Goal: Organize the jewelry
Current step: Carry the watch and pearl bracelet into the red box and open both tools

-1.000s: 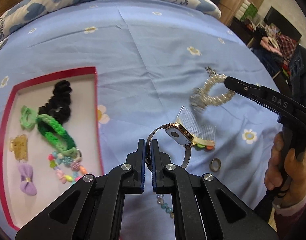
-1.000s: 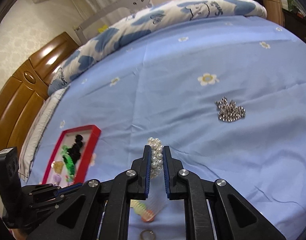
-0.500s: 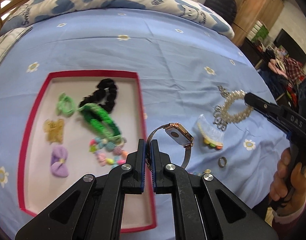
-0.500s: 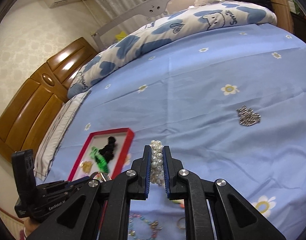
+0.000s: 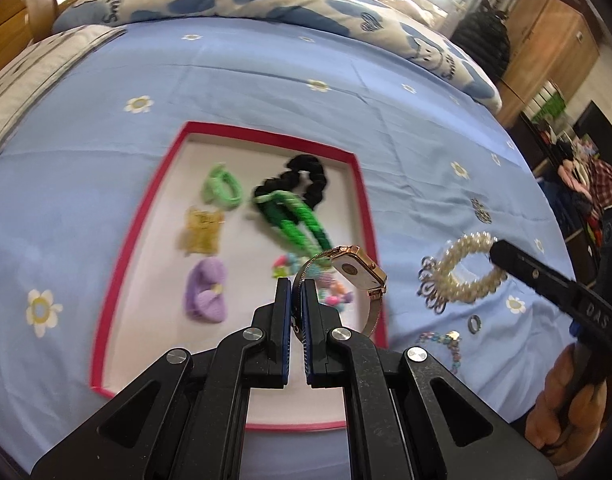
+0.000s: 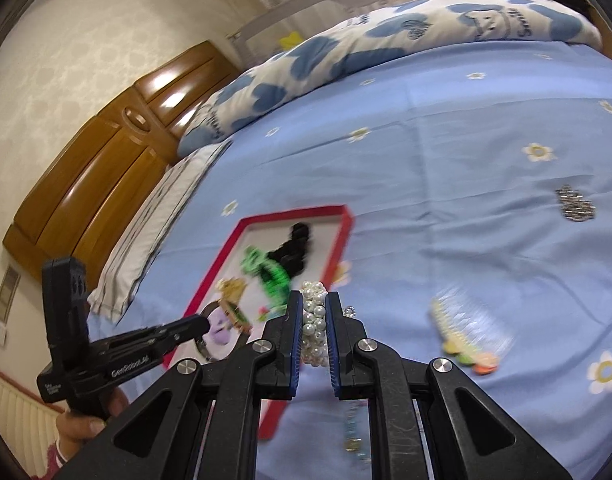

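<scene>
We see our left gripper (image 5: 297, 292) clamping the watch (image 5: 356, 272) above the red tray (image 5: 362, 184), our right gripper (image 6: 313, 308) pinching the pearl bracelet (image 6: 314, 320) over the blue flowered bedsheet (image 6: 446, 128) (wooden wardrobe (image 6: 105, 168) far left of it).

Showing a glossy gold-metal watch (image 5: 358, 270) with fine mesh strap, shiny pearl bracelet (image 5: 468, 268), matt black plastic left gripper (image 5: 297, 300), soft creased cotton bedsheet (image 5: 265, 92), polished wooden wardrobe (image 6: 105, 168).
</scene>
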